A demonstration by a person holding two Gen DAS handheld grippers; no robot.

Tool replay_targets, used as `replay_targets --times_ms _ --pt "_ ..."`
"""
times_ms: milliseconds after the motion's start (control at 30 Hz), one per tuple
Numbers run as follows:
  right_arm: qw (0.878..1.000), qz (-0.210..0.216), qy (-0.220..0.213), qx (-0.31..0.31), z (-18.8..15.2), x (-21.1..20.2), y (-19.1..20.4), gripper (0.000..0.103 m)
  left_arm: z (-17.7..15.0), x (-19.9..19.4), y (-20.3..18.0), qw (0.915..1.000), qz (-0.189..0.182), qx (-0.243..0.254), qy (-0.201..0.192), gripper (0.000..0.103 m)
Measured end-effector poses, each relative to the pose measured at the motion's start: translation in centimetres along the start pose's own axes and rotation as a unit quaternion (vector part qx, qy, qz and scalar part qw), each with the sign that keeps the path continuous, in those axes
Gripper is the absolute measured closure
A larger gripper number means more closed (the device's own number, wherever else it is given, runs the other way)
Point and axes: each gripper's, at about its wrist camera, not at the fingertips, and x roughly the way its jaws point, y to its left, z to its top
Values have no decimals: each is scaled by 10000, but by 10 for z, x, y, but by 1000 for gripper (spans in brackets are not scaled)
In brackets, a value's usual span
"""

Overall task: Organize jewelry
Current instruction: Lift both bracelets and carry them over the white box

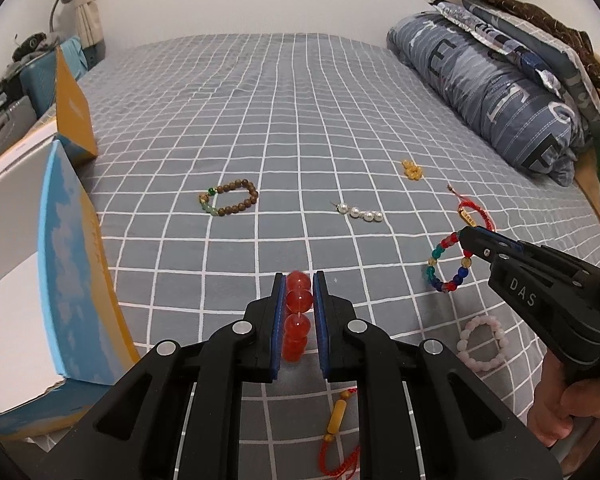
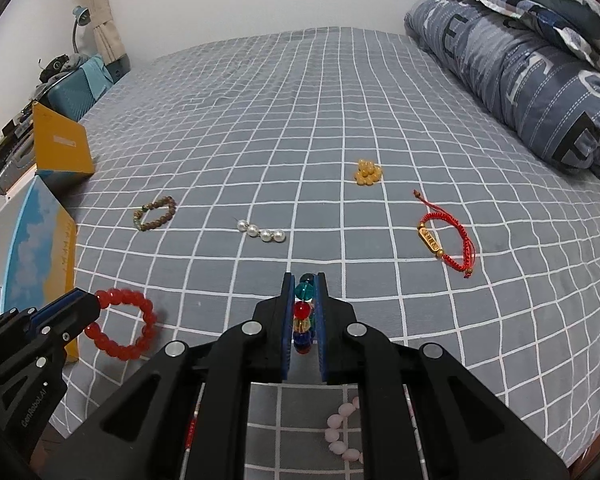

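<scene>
My left gripper (image 1: 299,308) is clamped on the red bead bracelet (image 2: 126,328), lifted above the checked bedsheet (image 1: 300,120). My right gripper (image 2: 305,312) pinches the multicoloured bead bracelet (image 1: 450,262) the same way. The open box (image 1: 76,264) sits just left of the red bracelet, its long side running away from me, so my left hand is the nearer one for dropping in there. The right wrist view shows the red loop hanging whole; my left view sees only a column of beads between the pads.
</scene>
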Motion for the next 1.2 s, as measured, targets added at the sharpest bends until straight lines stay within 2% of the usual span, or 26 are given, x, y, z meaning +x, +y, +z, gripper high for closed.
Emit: replay_targets --times_ms 700,967,1200 --pt "9991 33 -381 -194 5 -51 23 94 9 -60 11 9985 122 -128 -521 90" --pt "9973 184 -595 -382 17 -74 56 94 13 -100 38 9961 184 -352 -791 90" --pt "9938 390 -772 -693 34 -90 106 94 16 -127 74 9929 337 -652 -933 90"
